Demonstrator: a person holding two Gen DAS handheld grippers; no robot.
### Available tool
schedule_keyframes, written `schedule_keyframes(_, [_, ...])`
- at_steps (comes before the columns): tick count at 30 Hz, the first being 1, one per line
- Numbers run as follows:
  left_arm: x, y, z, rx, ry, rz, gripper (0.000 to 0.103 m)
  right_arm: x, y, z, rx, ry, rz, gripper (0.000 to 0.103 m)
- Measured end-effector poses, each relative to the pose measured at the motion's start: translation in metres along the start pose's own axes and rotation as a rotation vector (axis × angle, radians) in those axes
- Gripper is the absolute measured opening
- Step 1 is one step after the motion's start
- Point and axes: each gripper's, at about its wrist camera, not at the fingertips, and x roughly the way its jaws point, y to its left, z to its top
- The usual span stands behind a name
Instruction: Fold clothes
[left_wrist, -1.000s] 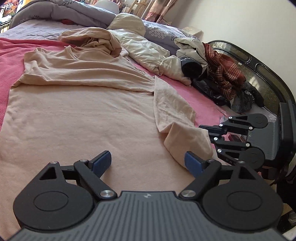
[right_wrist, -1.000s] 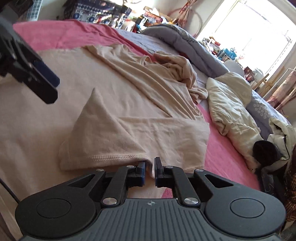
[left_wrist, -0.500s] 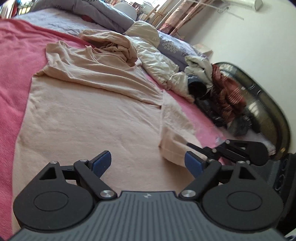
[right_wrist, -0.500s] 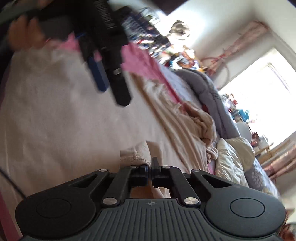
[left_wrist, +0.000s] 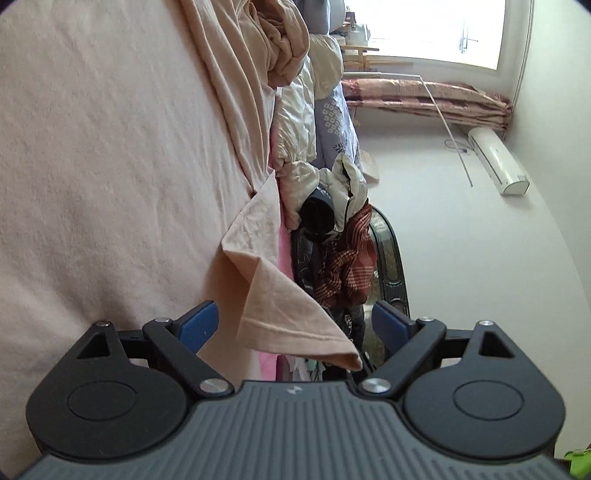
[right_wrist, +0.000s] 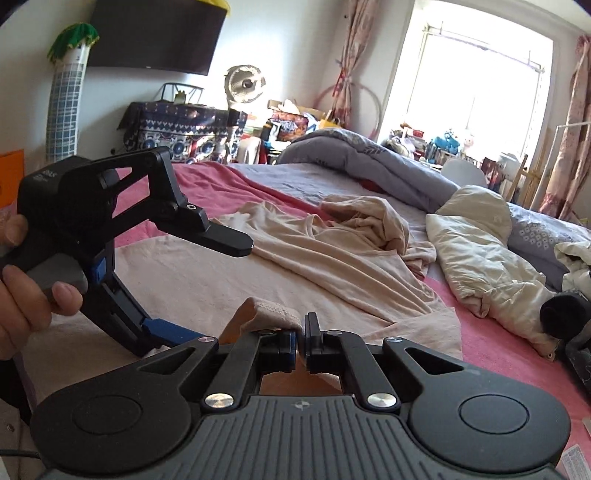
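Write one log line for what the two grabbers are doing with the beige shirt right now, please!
right gripper: jaws shut on beige shirt sleeve hem, lifted off bed | left gripper: jaws open around the hem, not gripping | stage: sleeve fold starting

The right gripper (right_wrist: 300, 341) has its jaws pinched together on a fold of cloth. The left gripper (left_wrist: 293, 326) is rolled onto its side, jaws spread wide, a hand (right_wrist: 26, 291) wrapped round its grip.

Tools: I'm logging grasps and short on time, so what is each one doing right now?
Left tool: open, holding nothing; the beige shirt sleeve hem lies between its fingers, unpinched.
Right tool: shut on the beige shirt's sleeve hem.
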Motion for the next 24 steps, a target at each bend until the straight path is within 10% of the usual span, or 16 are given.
schedule_keyframes(8, [0.023, 0.004, 0.003, -0.079, 0.006, -0.107, 0.091, -0.002, -0.013, 0.01, 0.114, -0.043, 0.012, 0.006])
schedule_keyframes(12, [0.028, -0.004, -0.001, -0.031, 0.042, -0.11, 0.07, 0.002, -0.006, 0.0, 0.063, -0.004, -0.003, 0.007])
schedule_keyframes(18, [0.023, -0.014, -0.002, 0.024, 0.048, -0.048, 0.046, 0.001, 0.008, -0.02, 0.0, 0.051, -0.008, 0.007])
schedule_keyframes(24, [0.014, -0.004, -0.003, 0.008, 0.056, 0.086, 0.048, -0.004, 0.023, -0.028, -0.061, 0.046, 0.007, 0.007])
